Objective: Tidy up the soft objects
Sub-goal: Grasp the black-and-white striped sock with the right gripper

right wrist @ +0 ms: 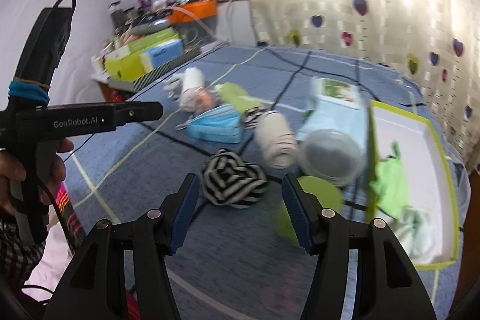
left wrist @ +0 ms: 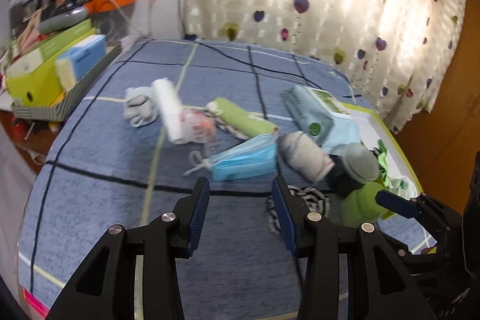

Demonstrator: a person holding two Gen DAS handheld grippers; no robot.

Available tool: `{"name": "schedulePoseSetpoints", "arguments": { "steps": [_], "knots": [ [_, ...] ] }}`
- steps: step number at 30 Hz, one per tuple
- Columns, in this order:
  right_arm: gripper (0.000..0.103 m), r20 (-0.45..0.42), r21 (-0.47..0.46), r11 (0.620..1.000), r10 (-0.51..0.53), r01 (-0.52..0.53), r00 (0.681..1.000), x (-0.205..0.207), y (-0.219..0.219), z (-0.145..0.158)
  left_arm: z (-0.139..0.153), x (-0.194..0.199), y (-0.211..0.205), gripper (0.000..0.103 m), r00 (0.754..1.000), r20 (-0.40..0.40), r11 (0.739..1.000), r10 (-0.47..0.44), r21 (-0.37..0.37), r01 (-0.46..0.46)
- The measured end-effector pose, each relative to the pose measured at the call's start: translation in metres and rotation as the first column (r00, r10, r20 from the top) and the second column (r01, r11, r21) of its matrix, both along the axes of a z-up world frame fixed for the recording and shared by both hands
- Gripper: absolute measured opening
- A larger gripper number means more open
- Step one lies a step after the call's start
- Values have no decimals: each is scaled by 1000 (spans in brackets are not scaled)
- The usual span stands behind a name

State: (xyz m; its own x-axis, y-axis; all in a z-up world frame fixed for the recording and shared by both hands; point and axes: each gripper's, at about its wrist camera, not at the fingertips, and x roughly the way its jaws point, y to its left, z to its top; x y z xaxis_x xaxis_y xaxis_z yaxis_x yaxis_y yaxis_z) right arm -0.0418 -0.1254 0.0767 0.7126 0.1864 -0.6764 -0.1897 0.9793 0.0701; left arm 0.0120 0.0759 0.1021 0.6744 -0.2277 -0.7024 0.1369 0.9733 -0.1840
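I am holding the left gripper [left wrist: 240, 194] above the blue checked bedspread [left wrist: 120, 200], its jaws standing wide with nothing between them. The right gripper [right wrist: 240, 191] is likewise hanging wide and empty. A black-and-white striped cloth [right wrist: 232, 182] is lying bunched on the spread just ahead of the right gripper's fingers. Beyond it, a blue face mask [right wrist: 216, 125] is resting flat, with a rolled beige sock [right wrist: 277, 140] just beside it and a grey rolled item [right wrist: 330, 158] touching the sock's far end. A green roll [left wrist: 243, 119] is lying further back, near a white roll [left wrist: 169, 110] and a grey glove [left wrist: 138, 107]. A light-blue wipes pack [left wrist: 321, 116] is leaning against the green-edged white box [right wrist: 402, 125], which is holding a crumpled green cloth [right wrist: 390, 179]. Both views are blurring.
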Motion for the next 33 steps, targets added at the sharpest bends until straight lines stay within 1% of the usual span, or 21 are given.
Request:
{"name": "schedulePoseSetpoints", "arguments": {
  "steps": [3, 10, 14, 17, 26, 29, 31, 32, 33],
  "knots": [
    [58, -29, -10, 1000, 28, -28, 999, 12, 13, -10, -4, -2, 8, 43, 1000, 3, 1000, 17, 13, -17],
    [58, -96, -77, 996, 47, -55, 994, 34, 34, -36, -18, 1, 30, 43, 999, -21, 999, 42, -3, -42],
    [58, -94, -142, 988, 40, -53, 995, 41, 43, -41, -23, 5, 38, 43, 998, -32, 999, 50, -8, -50],
    [58, -103, -153, 986, 43, -58, 994, 45, 47, -44, -27, 9, 43, 43, 997, -41, 998, 58, -12, -59],
    [58, -135, -237, 971, 5, -37, 991, 59, 55, -60, -38, 21, 51, 43, 996, -67, 998, 66, -20, -68],
    [58, -131, -261, 964, 5, -39, 991, 59, 57, -62, -40, 25, 50, 43, 995, -71, 998, 64, -19, -66],
    [50, -128, -259, 965, 8, -42, 992, 60, 57, -62, -41, 27, 50, 43, 995, -75, 998, 65, -22, -67],
    [42, -125, -264, 964, 7, -40, 992, 60, 57, -62, -42, 29, 50, 43, 995, -77, 998, 63, -25, -65],
    [38, -124, -266, 963, 7, -40, 992, 61, 57, -62, -42, 30, 50, 43, 995, -77, 998, 61, -28, -63]
  ]
}}
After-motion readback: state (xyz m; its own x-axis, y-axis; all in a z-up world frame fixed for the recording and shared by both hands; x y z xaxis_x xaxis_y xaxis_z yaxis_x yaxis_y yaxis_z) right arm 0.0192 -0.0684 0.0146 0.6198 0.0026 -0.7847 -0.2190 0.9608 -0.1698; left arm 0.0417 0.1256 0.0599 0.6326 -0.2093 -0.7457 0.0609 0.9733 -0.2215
